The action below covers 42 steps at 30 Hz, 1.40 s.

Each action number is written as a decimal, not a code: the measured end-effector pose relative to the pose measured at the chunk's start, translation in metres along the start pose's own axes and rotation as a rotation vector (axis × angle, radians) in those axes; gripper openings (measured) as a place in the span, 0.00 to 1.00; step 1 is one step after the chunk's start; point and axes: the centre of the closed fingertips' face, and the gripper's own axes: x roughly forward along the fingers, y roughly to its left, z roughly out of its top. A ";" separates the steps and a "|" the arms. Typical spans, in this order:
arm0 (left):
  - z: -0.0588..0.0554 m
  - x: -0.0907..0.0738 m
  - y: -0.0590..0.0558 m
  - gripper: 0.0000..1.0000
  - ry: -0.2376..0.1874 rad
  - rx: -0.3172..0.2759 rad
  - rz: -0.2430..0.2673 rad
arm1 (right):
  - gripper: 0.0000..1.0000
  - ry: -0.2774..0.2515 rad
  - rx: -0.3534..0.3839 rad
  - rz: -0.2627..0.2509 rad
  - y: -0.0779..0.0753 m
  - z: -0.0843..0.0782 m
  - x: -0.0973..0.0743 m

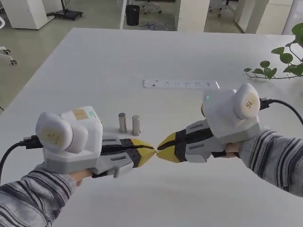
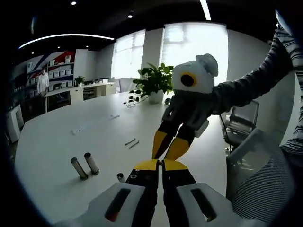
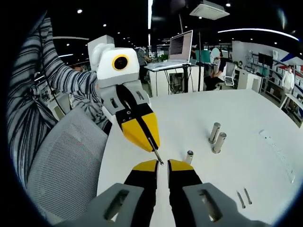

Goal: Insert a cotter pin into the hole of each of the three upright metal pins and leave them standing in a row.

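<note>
Two upright metal pins (image 1: 122,122) (image 1: 136,125) stand side by side on the white table (image 1: 142,61), just beyond the grippers. A third, shorter-looking pin (image 3: 189,156) stands nearer, close to the right gripper's tip. My left gripper (image 1: 152,151) is shut on a thin cotter pin (image 3: 155,152) that sticks out of its yellow tip. My right gripper (image 1: 160,147) faces it tip to tip, jaws a narrow gap apart, and the cotter pin's free end reaches into that gap. Two spare cotter pins (image 3: 244,197) lie loose on the table.
A white power strip (image 1: 182,84) lies across the table beyond the metal pins. Plant leaves (image 1: 279,66) hang over the far right edge. A grey mesh chair (image 3: 66,161) stands at the table's near side. Open tabletop stretches ahead of the pins.
</note>
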 end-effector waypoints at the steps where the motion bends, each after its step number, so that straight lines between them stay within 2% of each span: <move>1: -0.002 0.000 -0.002 0.00 0.005 0.002 -0.010 | 0.03 -0.003 0.006 0.012 0.002 -0.001 0.000; 5: -0.005 0.000 -0.007 0.00 0.012 0.007 -0.036 | 0.02 0.002 0.029 0.054 0.011 -0.005 0.002; 7: -0.003 0.000 -0.011 0.00 -0.004 -0.008 -0.056 | 0.01 0.006 0.037 0.075 0.015 -0.006 0.003; 10: -0.004 0.000 -0.014 0.00 0.002 -0.006 -0.073 | 0.00 -0.006 0.044 0.087 0.018 -0.004 0.003; 18: -0.009 0.000 -0.016 0.00 -0.005 -0.043 -0.082 | 0.00 0.013 0.030 0.098 0.021 -0.006 0.000; 21: -0.010 0.000 -0.016 0.00 -0.006 -0.056 -0.079 | 0.00 0.031 -0.005 0.098 0.022 -0.007 0.000; 27: -0.015 0.001 -0.016 0.00 0.008 -0.045 -0.069 | 0.00 0.082 -0.084 0.090 0.023 -0.009 0.001; 32: -0.015 0.001 -0.009 0.01 0.009 -0.044 -0.019 | 0.00 0.107 -0.126 0.074 0.021 -0.010 0.003; 36: -0.023 0.001 0.004 0.00 0.026 -0.067 0.041 | 0.00 0.169 -0.190 0.036 0.012 -0.018 0.005; 42: -0.032 -0.001 0.019 0.08 0.019 -0.082 0.132 | 0.00 0.228 -0.226 0.000 0.000 -0.030 0.010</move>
